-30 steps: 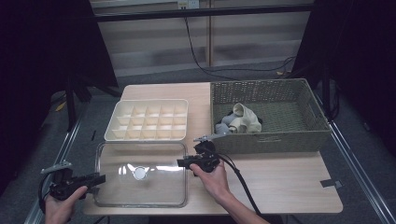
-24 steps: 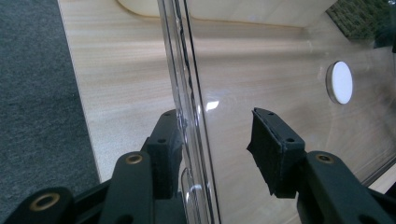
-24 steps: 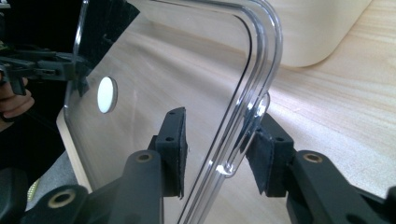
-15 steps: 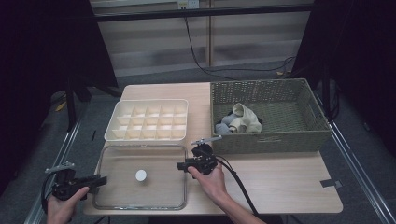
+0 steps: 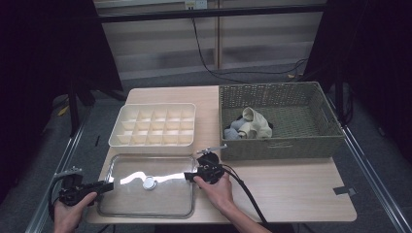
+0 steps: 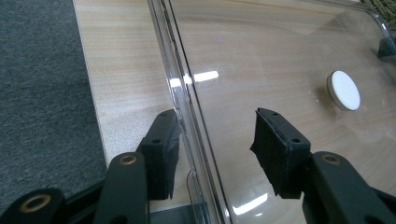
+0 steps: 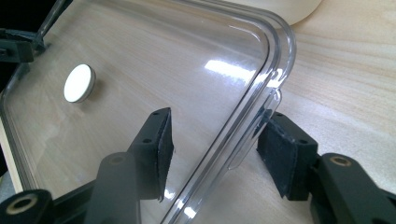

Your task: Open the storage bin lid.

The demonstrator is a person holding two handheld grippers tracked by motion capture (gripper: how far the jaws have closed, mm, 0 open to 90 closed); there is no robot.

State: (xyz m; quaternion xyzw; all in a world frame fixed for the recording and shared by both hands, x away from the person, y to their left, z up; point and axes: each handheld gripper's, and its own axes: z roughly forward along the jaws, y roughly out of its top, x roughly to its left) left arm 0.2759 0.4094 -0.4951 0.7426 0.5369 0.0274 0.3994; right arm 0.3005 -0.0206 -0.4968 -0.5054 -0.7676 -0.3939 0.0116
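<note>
Table (image 5: 291, 189) bears clear lid (image 5: 145, 204).

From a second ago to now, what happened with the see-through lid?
The clear lid came down flat onto the table, beside the white divided tray. Both grippers have just been opening: the left gripper and the right gripper straddle the lid's opposite rims, with their pads off it. The tray and the wicker basket with its bundled cloths did not move.

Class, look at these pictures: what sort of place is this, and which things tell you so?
Probably a lab or recording workspace: a lone wooden table, black curtains around it, and cables trailing over the grey floor.
</note>
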